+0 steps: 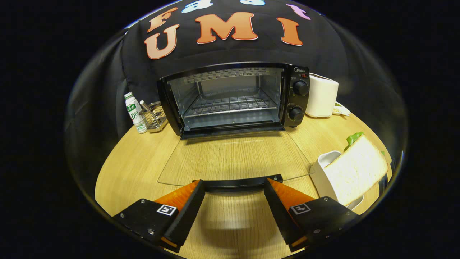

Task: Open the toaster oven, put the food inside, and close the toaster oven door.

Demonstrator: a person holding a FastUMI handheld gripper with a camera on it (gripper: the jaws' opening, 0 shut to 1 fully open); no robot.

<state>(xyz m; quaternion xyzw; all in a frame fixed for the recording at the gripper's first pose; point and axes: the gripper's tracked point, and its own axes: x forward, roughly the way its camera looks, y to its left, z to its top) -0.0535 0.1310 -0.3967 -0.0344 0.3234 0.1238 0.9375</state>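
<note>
Showing the toaster oven [233, 99] with its glass door [233, 158] swung fully down, flat over the wooden table [133, 169]; the wood grain reads through the pane. The door's dark handle [239, 182] lies along the near edge, just ahead of the gripper [235, 189] and spanning the gap between the fingertips. The fingers are spread wide, one tip near each end of the handle, and grip nothing; whether the tips touch the handle cannot be told.

Inside the lit oven cavity a wire rack [230, 105] sits level at mid-height, bare. Two round control knobs [300, 88] stand one above the other on the oven's right-hand panel.

The food, a slice of white bread [354, 172], leans tilted against a white holder [325, 172] on the table to the right of the door and beside the right finger. A green item [354, 138] shows behind the bread; what it is cannot be made out.

A white appliance [321, 95] stands just to the right of the oven, with a small plate-like thing [341, 109] at its far side. To the left of the oven stand a small white bottle with a green label [133, 113] and, just beside it, a wire rack basket [154, 117] holding a utensil. Black cloth forms the wall behind the oven.
</note>
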